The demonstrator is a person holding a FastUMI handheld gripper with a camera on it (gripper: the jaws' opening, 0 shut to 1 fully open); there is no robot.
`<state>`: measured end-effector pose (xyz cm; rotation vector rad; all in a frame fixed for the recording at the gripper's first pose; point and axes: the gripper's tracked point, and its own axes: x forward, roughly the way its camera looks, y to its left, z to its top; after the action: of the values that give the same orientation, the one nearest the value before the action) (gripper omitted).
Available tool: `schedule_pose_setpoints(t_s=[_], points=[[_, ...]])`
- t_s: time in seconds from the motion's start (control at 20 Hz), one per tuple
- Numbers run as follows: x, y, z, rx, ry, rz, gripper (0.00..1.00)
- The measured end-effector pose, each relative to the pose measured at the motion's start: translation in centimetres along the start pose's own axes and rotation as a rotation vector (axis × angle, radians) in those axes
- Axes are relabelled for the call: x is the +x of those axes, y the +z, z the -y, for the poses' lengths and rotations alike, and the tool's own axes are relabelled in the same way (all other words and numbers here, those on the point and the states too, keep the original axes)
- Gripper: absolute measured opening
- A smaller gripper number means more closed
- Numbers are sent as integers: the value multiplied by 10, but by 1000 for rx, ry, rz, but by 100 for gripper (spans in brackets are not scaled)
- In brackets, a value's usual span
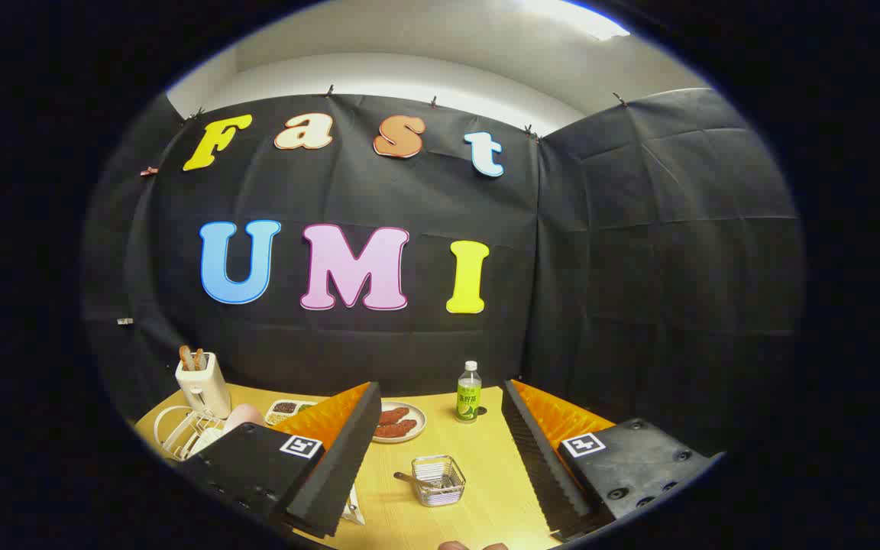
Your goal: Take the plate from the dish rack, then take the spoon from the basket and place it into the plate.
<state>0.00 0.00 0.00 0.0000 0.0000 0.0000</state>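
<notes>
Two gripper (440,458) fingers gape wide, holding nothing, around a wire basket (438,480) with a spoon (411,480), lower centre.

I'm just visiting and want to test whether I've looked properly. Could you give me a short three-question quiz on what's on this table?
1. True or false: the gripper has its fingers closed on the spoon.
2. Which thing stands farthest beyond the fingers? A) the wire basket B) the green-labelled bottle C) the plate of food
3. Fill in: the spoon's handle sticks out of the ____.

Key
1. False: the fingers stand wide apart, holding nothing; the spoon lies in the basket between them.
2. B: the bottle stands near the booth wall.
3. Basket. The white dish rack sits apart, beside the white toaster, on the wooden table.
</notes>
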Motion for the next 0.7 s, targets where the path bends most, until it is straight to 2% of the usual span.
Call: schedule_pose_setpoints(t_s=[0.7], points=[[-6,-7,-37,6,97,-21,98]])
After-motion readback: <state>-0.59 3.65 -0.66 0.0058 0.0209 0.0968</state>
